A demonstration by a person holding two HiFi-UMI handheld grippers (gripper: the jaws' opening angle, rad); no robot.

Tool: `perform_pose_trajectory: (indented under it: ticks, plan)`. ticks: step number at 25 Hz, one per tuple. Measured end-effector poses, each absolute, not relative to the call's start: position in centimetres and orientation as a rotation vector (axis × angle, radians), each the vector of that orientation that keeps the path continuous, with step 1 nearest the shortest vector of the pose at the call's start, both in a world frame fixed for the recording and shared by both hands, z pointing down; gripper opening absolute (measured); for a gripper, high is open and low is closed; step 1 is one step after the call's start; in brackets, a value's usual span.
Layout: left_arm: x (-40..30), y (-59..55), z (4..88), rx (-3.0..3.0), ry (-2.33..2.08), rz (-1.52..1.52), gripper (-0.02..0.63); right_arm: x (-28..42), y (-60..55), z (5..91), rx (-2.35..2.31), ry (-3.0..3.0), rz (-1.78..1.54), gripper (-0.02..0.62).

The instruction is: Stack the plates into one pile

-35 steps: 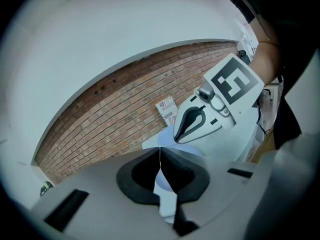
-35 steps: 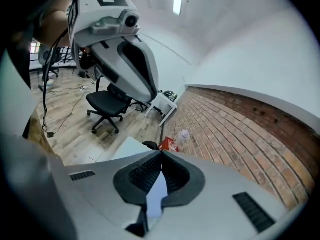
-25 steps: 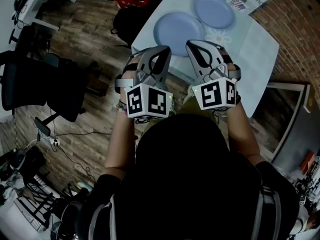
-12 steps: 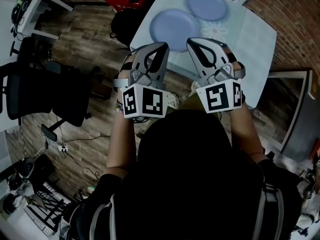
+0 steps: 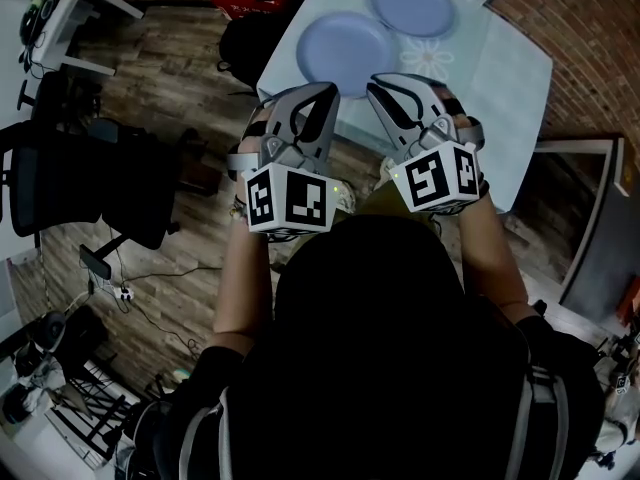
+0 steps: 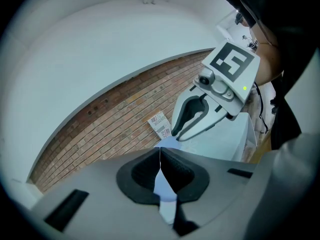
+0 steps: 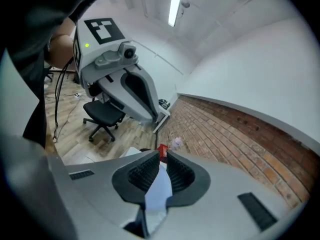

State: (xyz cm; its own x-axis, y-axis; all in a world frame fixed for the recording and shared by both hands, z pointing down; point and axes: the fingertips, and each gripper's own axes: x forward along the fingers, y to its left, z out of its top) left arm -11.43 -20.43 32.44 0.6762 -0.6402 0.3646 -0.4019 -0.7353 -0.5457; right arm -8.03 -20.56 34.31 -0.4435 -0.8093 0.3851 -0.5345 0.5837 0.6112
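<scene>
- Since a second ago, both plates have slid a little toward 12 o'clock in the head view. They keep their places on the table [image 5: 500,78], and both grippers remain short of them.
- Head view: the near plate [image 5: 348,40] lies flat and face up by the table's left edge. The far plate [image 5: 410,4] lies at 2 o'clock from it, very close; I cannot tell if the rims touch. The left gripper [image 5: 322,93] and the right gripper [image 5: 385,83] hover side by side at 6 o'clock of the near plate and touch nothing.
- A plate is round, so it has no long axis and points nowhere; only the hollow side, turned up, matters.
- Left gripper view: its jaws are pressed together with nothing between them. Beyond the tips a blue sliver of plate shows, and a booklet [image 6: 159,125] by the brick wall.
- Right gripper view: its jaws are also together, apart from a thin slit, and empty. A red box [image 7: 161,150] shows beyond them.
- The step in hand seems to be the approach. To do it well, I think one gripper should spread its jaws before it arrives and come in low to the nearest rim. It should then pinch the rim only, keep the plate level, and centre it over the other plate.
</scene>
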Motion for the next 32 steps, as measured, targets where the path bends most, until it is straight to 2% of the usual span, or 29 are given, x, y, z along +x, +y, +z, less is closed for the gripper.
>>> perform_pose_trajectory:
  ticks: [3,6,14,32]
  plan:
    - [-11.7,-20.3,32.9,-2.473,0.823,-0.78,0.023,-8.4,-20.7,37.4,0.973,-2.144,-0.476,0.049]
    - [-11.9,-20.5,33.6,-2.476,0.834,-0.805,0.023,-8.4,-21.5,41.8,0.898,-2.128,-0.399,0.126]
    - [-12.1,-21.6,35.6,-2.51,0.893,-0.828,0.023,-6.9,-24.4,52.0,0.75,-1.982,-0.339,0.133]
    - [-16.0,-24.0,38.2,-2.541,1.029,-0.915,0.023,-8.0,-27.0,63.0,0.483,-1.776,-0.375,0.138]
